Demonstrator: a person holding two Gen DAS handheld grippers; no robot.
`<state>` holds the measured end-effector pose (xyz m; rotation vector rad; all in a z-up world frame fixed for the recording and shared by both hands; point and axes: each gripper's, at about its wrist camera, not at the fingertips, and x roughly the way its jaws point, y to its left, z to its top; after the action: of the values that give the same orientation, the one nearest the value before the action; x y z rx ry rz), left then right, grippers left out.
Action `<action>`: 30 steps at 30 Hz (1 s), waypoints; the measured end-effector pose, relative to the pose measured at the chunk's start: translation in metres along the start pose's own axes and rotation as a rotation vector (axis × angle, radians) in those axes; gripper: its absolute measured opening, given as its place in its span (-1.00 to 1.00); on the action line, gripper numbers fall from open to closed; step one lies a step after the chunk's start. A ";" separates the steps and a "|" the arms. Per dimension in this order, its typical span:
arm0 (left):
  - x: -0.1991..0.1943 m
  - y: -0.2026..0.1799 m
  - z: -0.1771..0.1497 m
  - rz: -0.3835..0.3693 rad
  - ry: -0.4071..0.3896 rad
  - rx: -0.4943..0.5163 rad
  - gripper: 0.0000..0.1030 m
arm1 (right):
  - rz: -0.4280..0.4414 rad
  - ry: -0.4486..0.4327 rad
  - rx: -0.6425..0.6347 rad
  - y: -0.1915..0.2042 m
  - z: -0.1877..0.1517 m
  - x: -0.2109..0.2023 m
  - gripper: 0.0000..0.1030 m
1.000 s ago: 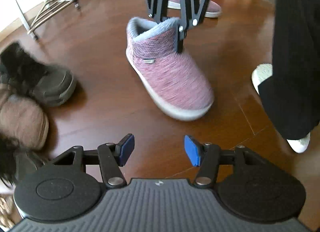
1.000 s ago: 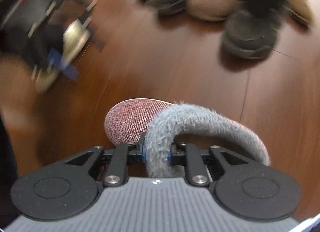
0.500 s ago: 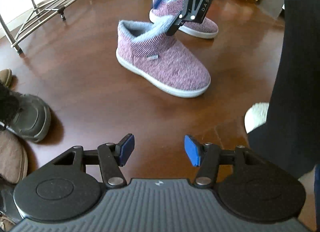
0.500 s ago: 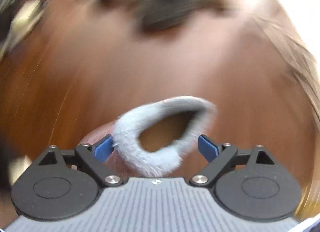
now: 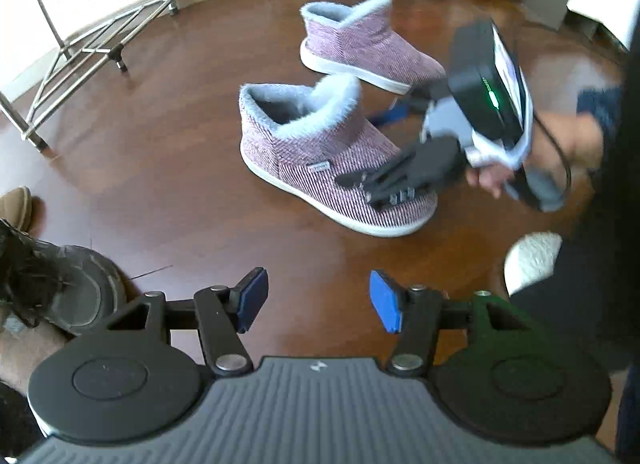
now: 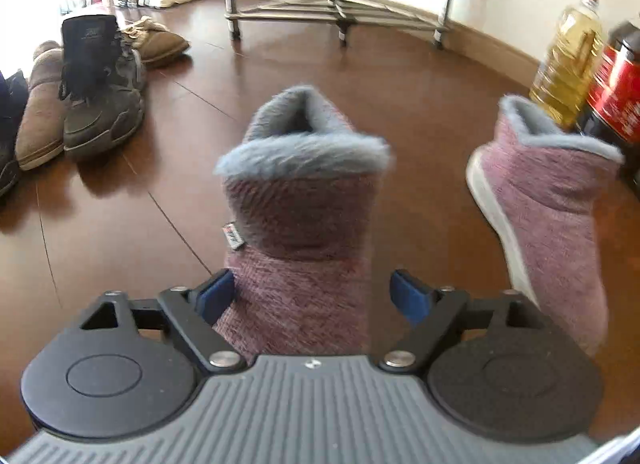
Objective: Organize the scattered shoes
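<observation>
We see two pink fleece-lined boots on the wood floor (image 5: pixel 168 167), side by side but apart: the near boot (image 5: pixel 320 159) mid-floor, the far boot (image 5: pixel 368 51) closer to the bottles by the wall. Our right gripper (image 6: pixel 312 292) sits over the near boot's toe, jaws closing w/ the toe between them, left pad (image 6: pixel 216 296) about touching, right pad (image 6: pixel 408 296) clear. Our left gripper (image 5: pixel 316 300) hangs apart over bare floor, nothing in it. Open floor runs from the boots to the metal rack (image 6: pixel 340 3) at the wall. Shoe pile (image 6: pixel 80 103) at the left edge: approx. five visible. Bottles: at least six.
</observation>
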<state>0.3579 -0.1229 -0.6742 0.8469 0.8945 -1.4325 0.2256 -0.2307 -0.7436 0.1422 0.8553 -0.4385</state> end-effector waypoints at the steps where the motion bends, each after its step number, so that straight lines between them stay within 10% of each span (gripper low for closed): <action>1: 0.004 0.000 0.003 -0.031 0.004 0.011 0.16 | 0.002 -0.008 -0.025 -0.001 -0.003 0.001 -0.03; 9: 0.009 -0.011 0.015 -0.090 -0.080 0.103 0.16 | -0.001 0.007 -0.086 -0.067 -0.013 -0.010 -0.23; 18: 0.017 -0.022 0.022 -0.122 -0.080 0.107 0.17 | -0.050 -0.016 -0.001 -0.079 -0.015 -0.035 0.65; 21: 0.025 -0.023 0.027 -0.129 -0.067 0.106 0.17 | -0.117 -0.078 0.005 -0.062 -0.023 -0.028 0.62; 24: 0.027 -0.024 0.031 -0.123 -0.072 0.111 0.17 | -0.237 -0.101 -0.035 -0.056 -0.023 -0.004 0.11; 30: 0.029 -0.024 0.032 -0.123 -0.075 0.102 0.17 | -0.280 -0.112 -0.025 -0.083 -0.010 0.010 -0.01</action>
<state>0.3327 -0.1642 -0.6849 0.8198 0.8341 -1.6178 0.1889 -0.3063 -0.7532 -0.0260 0.7724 -0.6916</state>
